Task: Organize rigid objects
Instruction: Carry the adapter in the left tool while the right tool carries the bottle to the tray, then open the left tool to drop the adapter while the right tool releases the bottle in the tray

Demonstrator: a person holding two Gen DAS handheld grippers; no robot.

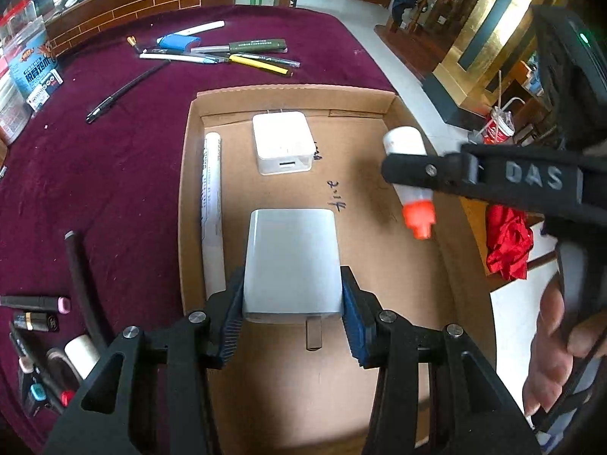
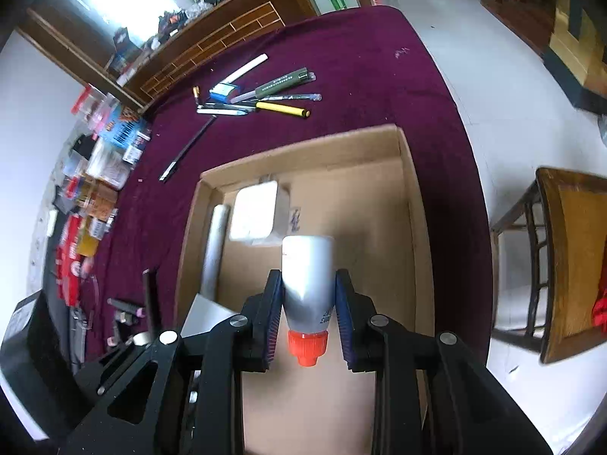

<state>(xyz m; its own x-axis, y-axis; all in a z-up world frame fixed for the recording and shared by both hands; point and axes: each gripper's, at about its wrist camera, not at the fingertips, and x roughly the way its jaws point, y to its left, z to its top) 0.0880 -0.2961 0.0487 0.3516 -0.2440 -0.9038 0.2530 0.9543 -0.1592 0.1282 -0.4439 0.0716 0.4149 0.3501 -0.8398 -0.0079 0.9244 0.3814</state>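
The left hand-held gripper [image 1: 292, 326] is clenched on a white charger [image 1: 292, 261], its blue pads pressing the block's two sides, the metal prong pointing back toward the camera. It hangs over the floor of a shallow cardboard box [image 1: 379, 93] that sits on the worktop [image 1: 114, 174], which is draped in a dark red cloth. Ahead of this gripper, near the box's far wall, lies a second white charger [image 1: 282, 142]; to its left, along the box's left wall, lies a white tube [image 1: 211, 204].

To the right of the left gripper and a little ahead, the right hand-held gripper [image 2: 308, 318] grasps a small white bottle [image 2: 308, 280] with an orange cap [image 2: 307, 345] — cap toward the camera, base pointing away. It hovers above the box's right half; whether the bottle touches the cardboard is hard to judge. A hand [image 1: 557, 345] wraps the right gripper's handle.

Beyond the box, a cluster of pens [image 1: 227, 55] lies on the cloth — with one black pen [image 1: 127, 89] apart from it, nearer the box. Left of the left gripper, outside the box, lie markers and a tape roll [image 1: 81, 354].
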